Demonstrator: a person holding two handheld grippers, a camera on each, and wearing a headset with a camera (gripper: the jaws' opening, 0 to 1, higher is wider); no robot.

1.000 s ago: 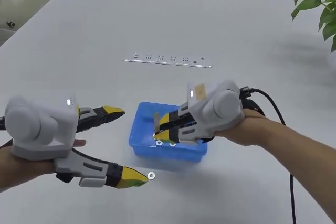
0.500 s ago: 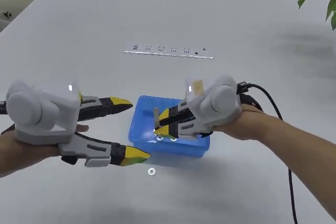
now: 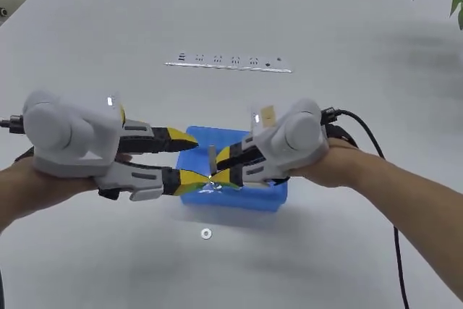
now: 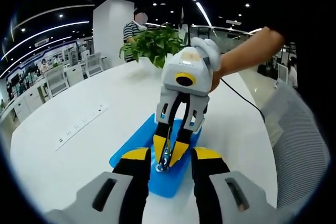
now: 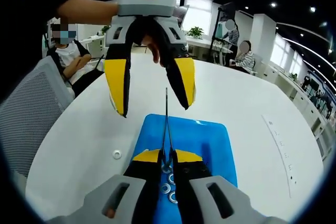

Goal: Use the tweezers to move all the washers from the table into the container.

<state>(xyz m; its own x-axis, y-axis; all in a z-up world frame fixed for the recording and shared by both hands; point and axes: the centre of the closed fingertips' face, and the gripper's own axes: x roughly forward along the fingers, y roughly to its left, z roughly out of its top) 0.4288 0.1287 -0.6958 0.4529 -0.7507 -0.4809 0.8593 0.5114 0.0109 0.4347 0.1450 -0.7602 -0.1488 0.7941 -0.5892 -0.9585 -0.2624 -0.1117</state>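
– Your right gripper is pressed together on the tweezers and holds them above the blue container. In the right gripper view the tweezers run straight forward from between the jaws, over the container.

– And the left one?

– Your left gripper is spread wide and holds nothing. Its two yellow tips stand on both sides of the tweezers' end. In the right gripper view you see the left gripper opposite you, with that thin end between its jaws. In the left gripper view the right gripper faces you, its tips closed around the tweezers.

– Where do the washers lie?

– One washer lies alone on the white table, just in front of the container's near wall. It is nearer to you than both grippers and apart from them. In the right gripper view this washer is beside the container's left edge. Some washers are already inside the container, close under your right jaws.

– What is different from one second ago?

– One second ago the lower jaw of your left gripper was just beside the washer on the table. Half a second ago it was at the container's corner. Now it is over the container, close to the tweezers. The washer has not moved, and your right gripper keeps its grip above the container.
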